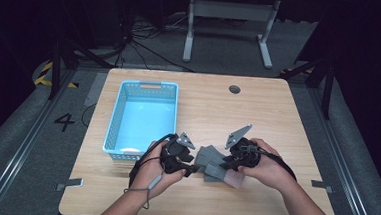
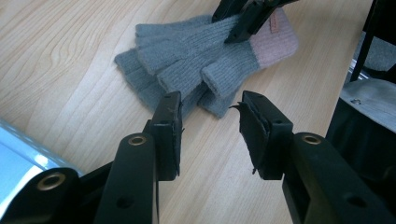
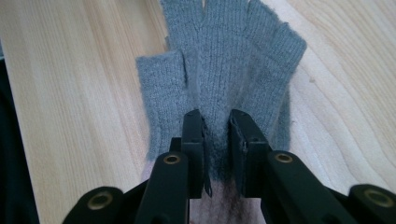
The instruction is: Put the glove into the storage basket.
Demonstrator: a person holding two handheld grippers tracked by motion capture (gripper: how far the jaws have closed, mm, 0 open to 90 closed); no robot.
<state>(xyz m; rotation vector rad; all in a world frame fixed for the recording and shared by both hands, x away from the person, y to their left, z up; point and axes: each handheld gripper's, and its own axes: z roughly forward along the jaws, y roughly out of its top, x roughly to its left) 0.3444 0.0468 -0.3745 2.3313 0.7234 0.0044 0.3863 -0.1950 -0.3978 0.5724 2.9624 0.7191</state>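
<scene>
Judging from how things lie, we are near the start: the grey gloves (image 1: 214, 164) lie stacked on the counter (image 1: 278, 118) between our hands, near its front edge and just right of the blue basket (image 1: 123, 103), which looks empty apart from a pale patch at its near end that we cannot identify. If the gloves are meant for the basket, as we suspect, nothing has gone in yet. Our right tool (image 3: 216, 123) has its jaws drawn close on a fold of knit where the grey body meets the pink cuff (image 3: 219, 205), so we take it to have a grip on the top glove, though the glove rests flat. Our left tool (image 2: 210, 109) stands wide apart, holding nothing, its tips just short of the glove fingers (image 2: 219, 81). What remains is to close it, lift and carry. The right gripper view gives us the pinch itself. The left gripper view shows two gloves overlapping, a small tag on the pink cuff, and the right tool coming down on the gloves from the far side. The high view alone places the gloves relative to the basket.
</scene>
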